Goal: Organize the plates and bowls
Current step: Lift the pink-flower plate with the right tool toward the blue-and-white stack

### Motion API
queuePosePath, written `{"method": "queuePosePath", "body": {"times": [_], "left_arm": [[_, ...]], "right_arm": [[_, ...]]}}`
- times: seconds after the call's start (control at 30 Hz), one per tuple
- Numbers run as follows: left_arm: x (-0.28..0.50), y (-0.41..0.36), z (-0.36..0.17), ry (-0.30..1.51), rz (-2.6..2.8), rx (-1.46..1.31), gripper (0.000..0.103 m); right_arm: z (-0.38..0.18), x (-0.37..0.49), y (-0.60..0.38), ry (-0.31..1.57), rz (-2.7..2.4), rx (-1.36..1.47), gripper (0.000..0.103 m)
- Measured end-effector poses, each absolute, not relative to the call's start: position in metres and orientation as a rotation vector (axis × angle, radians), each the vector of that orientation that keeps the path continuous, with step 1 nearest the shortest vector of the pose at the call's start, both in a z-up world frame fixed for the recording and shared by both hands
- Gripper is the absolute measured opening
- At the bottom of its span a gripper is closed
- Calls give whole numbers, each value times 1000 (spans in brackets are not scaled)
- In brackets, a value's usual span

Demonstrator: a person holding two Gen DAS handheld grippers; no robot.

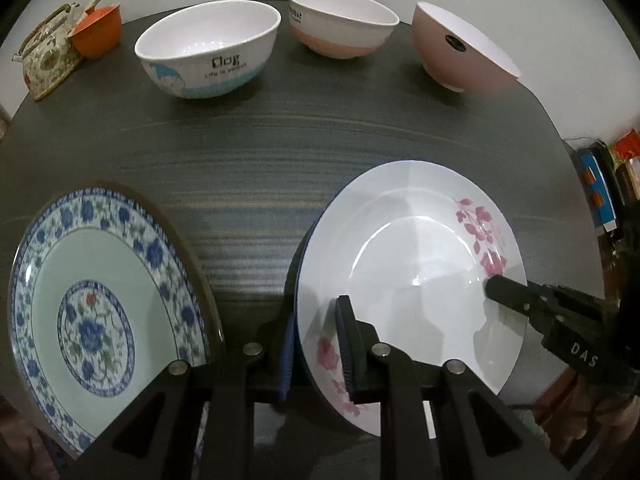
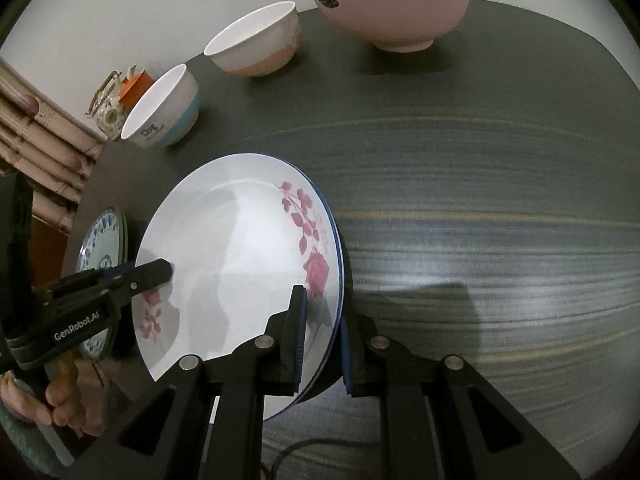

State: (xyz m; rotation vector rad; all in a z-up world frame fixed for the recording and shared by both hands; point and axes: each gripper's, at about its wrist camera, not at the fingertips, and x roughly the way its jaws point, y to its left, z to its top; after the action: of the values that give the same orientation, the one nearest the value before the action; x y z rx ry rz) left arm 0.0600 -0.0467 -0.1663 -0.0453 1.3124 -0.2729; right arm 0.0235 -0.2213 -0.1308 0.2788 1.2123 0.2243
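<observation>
Dark woodgrain table [image 1: 248, 168] under both cameras; nearest, I see my left gripper [image 1: 318, 344] and right gripper [image 2: 322, 336] each clamped on opposite rim edges of the pink-rose plate [image 1: 408, 240], which appears lifted and tilted above the table. Blue-patterned plate [image 1: 96, 300] lies just left of it. Farther back stand three bowls: dog bowl [image 1: 208, 56], peach-banded bowl [image 1: 340, 24], pink bowl [image 1: 460, 52].
</observation>
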Motion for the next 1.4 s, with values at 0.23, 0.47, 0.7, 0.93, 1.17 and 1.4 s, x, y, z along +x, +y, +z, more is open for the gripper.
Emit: {"method": "queuePosePath", "body": {"times": [0.23,0.47,0.7,0.93,1.17,1.4], "left_arm": [[51,-51,-169,1306,-287,-94,19],[45,-54,-169,1298,-260,-93,19],[40,-47,-162,1286,-245,-98,19],[30,-26,-149,1264,-241,-99,19],[30,-13,-133,1239,-228,-105,19],[35,8,-122,1212,-207,-116,19]], "right_arm": [[-131,12,-219,1234,224,267,17],[-132,2,-213,1240,247,239,18],[-126,-5,-205,1213,260,181,17],[-123,-7,-205,1207,269,183,16],[-113,-7,-205,1185,270,176,16],[-103,-4,-199,1168,281,178,16]]}}
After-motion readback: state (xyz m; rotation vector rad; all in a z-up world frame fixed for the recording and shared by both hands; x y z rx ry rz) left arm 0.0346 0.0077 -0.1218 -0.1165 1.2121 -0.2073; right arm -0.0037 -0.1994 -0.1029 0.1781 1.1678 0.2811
